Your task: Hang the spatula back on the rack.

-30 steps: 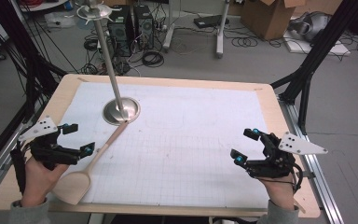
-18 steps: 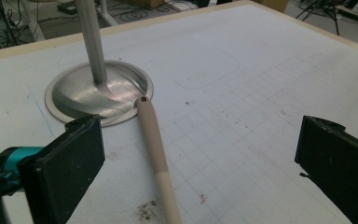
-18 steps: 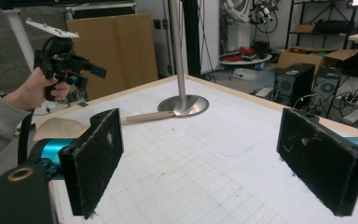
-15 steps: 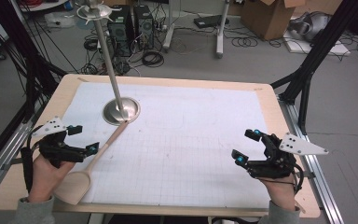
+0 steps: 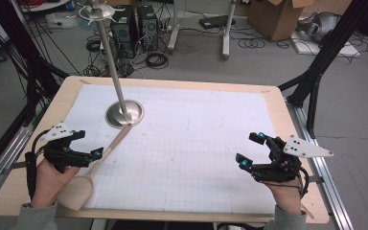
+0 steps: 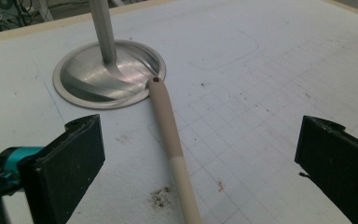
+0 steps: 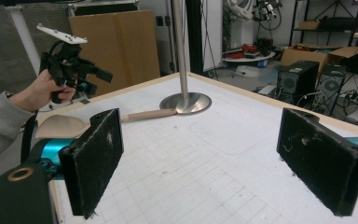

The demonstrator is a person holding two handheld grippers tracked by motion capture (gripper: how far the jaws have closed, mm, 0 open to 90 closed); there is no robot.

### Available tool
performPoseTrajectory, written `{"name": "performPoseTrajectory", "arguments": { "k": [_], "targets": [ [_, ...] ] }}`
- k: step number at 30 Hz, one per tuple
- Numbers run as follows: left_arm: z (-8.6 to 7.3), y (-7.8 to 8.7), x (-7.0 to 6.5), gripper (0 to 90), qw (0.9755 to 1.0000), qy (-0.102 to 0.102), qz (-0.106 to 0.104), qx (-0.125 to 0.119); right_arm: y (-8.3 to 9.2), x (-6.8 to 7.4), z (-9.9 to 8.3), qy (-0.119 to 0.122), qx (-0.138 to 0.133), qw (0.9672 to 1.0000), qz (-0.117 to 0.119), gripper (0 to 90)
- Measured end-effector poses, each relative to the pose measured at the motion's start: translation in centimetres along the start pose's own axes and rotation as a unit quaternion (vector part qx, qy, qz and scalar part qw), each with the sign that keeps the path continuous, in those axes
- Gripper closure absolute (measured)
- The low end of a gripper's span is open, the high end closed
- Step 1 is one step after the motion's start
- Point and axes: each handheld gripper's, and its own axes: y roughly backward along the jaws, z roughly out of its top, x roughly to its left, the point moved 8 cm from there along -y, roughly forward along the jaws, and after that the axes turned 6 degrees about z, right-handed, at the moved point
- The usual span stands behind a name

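Wooden spoon [image 5: 96,170] is seen lying flat on the white gridded sheet [image 5: 191,143] that covers the table [image 5: 287,120], close to the near left corner, with its broad bowl toward the near edge and its handle running diagonally away toward the middle of the left half. The left gripper [image 5: 88,146] is held just above the spoon where the bowl narrows into the handle, gripped in a hand [image 5: 50,179] that comes in over the near edge; its jaws are spread wide with nothing between the pads, and in the left gripper view the handle [image 6: 170,140] is shown lying on the sheet between the two black jaws, untouched by either. Near the right end of the near edge, the right gripper [image 5: 251,151] is held over bare sheet, well apart from the spoon, and its jaws are likewise spread wide and empty, as the right gripper view confirms. Farther back, the tip of the handle, pierced by a small hole, is seen touching the rim of a round metal base [image 5: 124,113] that rests on the sheet toward the far left part of the table. From that base a slim metal pole [image 5: 110,52] is seen rising past the far edge of the table.
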Motion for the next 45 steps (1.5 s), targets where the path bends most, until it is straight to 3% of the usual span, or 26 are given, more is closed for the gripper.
{"name": "performPoseTrajectory", "arguments": {
  "k": [8, 15, 18, 23, 28, 38, 45],
  "targets": [
    [-1.2, -1.1, 0.0, 1.8, 0.9995, -0.012, 0.011, 0.029, 0.1, 0.0, 0.1, -0.002, -0.002, 1.0000, 0.004, 13.8],
    [-1.8, -1.8, 0.0, 1.8, 0.9994, -0.001, 0.006, 0.035, 0.3, -0.2, 0.0, -0.003, -0.003, 1.0000, 0.004, 13.7],
    [-2.0, -2.1, -0.1, 1.8, 0.9992, 0.014, -0.001, 0.039, 0.3, -0.2, -0.1, -0.003, -0.002, 1.0000, 0.004, 13.8],
    [-2.7, -2.6, 0.2, 1.8, 0.9982, 0.010, 0.012, 0.058, 0.2, 0.0, 0.0, -0.001, -0.001, 1.0000, 0.006, 13.7],
    [-2.9, -2.8, 0.3, 1.8, 0.9978, 0.009, 0.019, 0.062, 0.3, -0.1, -0.1, -0.003, 0.000, 1.0000, 0.006, 13.7],
    [-3.6, -3.1, 0.2, 10.0, 0.9960, -0.002, 0.027, 0.085, 0.3, 0.0, 0.0, 0.001, -0.001, 1.0000, 0.007, 13.8],
    [-4.3, -3.2, 0.0, 23.3, 0.9931, -0.010, 0.025, 0.114, 0.4, -0.1, -0.1, -0.002, -0.001, 1.0000, 0.007, 13.8]
  ]
}}
